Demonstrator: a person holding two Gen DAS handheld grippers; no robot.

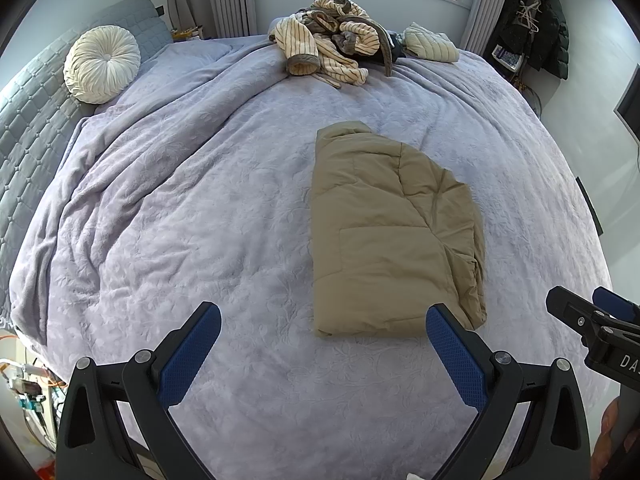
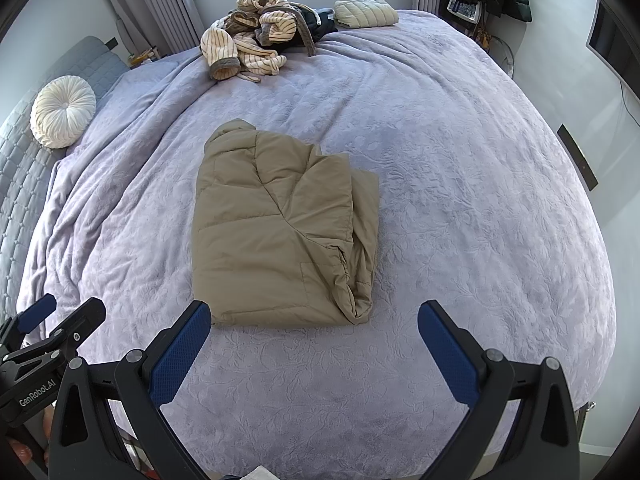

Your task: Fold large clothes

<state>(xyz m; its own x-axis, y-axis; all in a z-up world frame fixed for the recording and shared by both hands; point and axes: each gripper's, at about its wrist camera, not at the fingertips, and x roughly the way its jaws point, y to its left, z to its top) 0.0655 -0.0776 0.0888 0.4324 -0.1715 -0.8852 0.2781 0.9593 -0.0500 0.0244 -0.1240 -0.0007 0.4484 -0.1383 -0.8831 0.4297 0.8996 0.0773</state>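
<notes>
With the tan jacket (image 2: 280, 232) lying folded mid-bed on the lilac blanket (image 2: 440, 160), we judge this fold finished, and both our left gripper (image 1: 323, 332) and right gripper (image 2: 314, 330), tongs apart and empty, should next reach for the striped robe (image 2: 248, 32) at the far edge.

From my right wrist camera, the right gripper (image 2: 314, 322) hangs over the bed (image 2: 460, 184) with its jaws spread wide and empty. Just ahead lies the tan padded jacket (image 2: 276, 232), folded into a rough rectangle on the lavender blanket. Farther back I see a striped robe (image 2: 248, 36) in a heap, a folded pale jacket (image 2: 366, 11) beside it, and a round white cushion (image 2: 62, 112) at left. The left gripper (image 2: 52, 320) shows at the lower left edge.
</notes>
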